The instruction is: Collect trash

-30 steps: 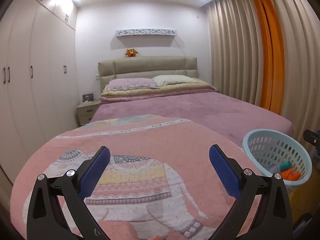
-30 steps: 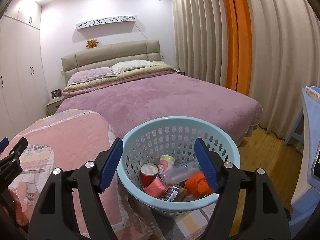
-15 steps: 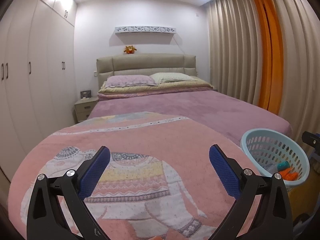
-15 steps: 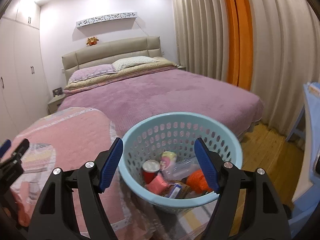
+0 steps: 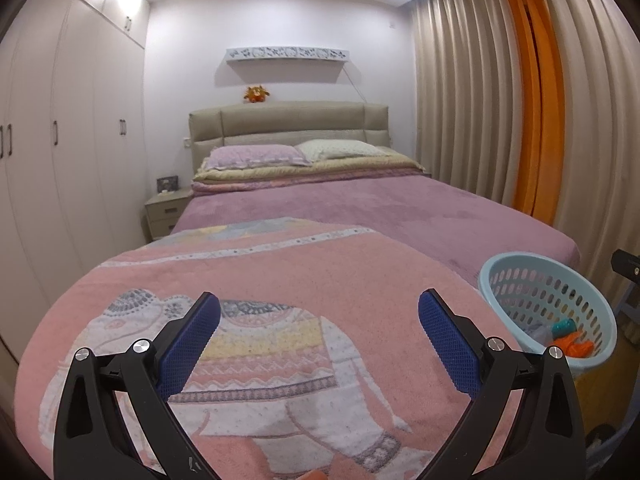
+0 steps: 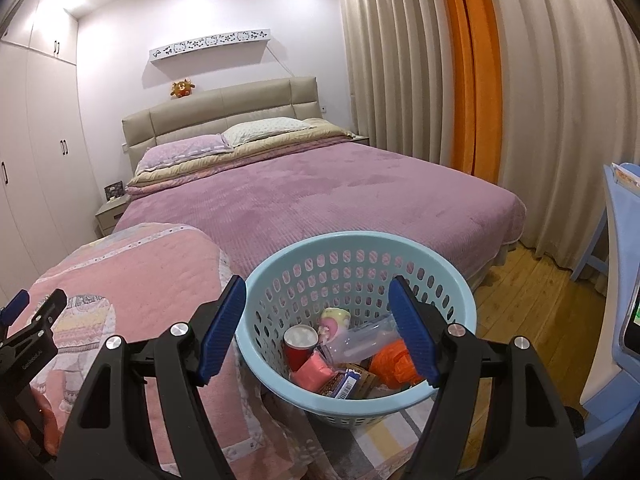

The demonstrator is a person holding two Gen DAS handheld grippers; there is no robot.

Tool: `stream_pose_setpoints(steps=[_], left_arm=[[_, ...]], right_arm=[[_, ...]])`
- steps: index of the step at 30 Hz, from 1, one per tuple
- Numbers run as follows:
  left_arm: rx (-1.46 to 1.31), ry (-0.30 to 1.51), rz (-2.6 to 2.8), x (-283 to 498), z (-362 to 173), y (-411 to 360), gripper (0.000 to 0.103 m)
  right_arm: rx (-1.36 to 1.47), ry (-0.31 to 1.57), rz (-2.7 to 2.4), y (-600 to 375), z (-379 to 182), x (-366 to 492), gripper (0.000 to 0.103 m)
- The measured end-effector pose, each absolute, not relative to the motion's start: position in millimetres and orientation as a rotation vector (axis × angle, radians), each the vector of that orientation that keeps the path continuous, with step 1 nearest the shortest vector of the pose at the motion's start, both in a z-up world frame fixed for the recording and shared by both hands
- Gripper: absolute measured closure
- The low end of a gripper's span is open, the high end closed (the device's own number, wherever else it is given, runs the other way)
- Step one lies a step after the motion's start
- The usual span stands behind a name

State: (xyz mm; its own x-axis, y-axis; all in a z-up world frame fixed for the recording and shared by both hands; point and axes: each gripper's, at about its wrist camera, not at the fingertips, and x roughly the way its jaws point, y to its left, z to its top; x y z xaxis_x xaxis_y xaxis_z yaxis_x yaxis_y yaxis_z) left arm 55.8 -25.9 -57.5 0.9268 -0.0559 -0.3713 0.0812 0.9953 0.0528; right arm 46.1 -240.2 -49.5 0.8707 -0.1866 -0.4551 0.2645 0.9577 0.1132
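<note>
Right wrist view: right claw [image 6: 318, 322] spread and empty over the basket [image 6: 460, 304], trash [image 6: 344, 354] piled inside. Left claw [image 5: 319, 342] spread too, above the blanket [image 5: 304, 280]; nothing loose in sight, so scan toward 9 o'clock before reaching.

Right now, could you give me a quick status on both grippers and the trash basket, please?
Left gripper open, empty, above elephant blanket. Right gripper open, empty, above light-blue basket. Basket holds red can, orange bag, wrappers. Nothing in the way.

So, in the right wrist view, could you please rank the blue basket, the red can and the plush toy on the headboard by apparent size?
1. Blue basket, by far the largest.
2. Red can inside it.
3. Plush toy, smallest, though it sits much farther away, so its true size is unsure.
</note>
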Motion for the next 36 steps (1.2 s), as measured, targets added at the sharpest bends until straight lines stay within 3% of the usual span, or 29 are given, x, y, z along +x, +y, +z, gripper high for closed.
stream_pose_setpoints(steps=[36], left_arm=[[0.068,0.369,-0.045,53.5,-54.8,-23.6,0.007]], right_arm=[[0.172,0.457,-0.216,-244.3,-42.3,48.4,0.033]])
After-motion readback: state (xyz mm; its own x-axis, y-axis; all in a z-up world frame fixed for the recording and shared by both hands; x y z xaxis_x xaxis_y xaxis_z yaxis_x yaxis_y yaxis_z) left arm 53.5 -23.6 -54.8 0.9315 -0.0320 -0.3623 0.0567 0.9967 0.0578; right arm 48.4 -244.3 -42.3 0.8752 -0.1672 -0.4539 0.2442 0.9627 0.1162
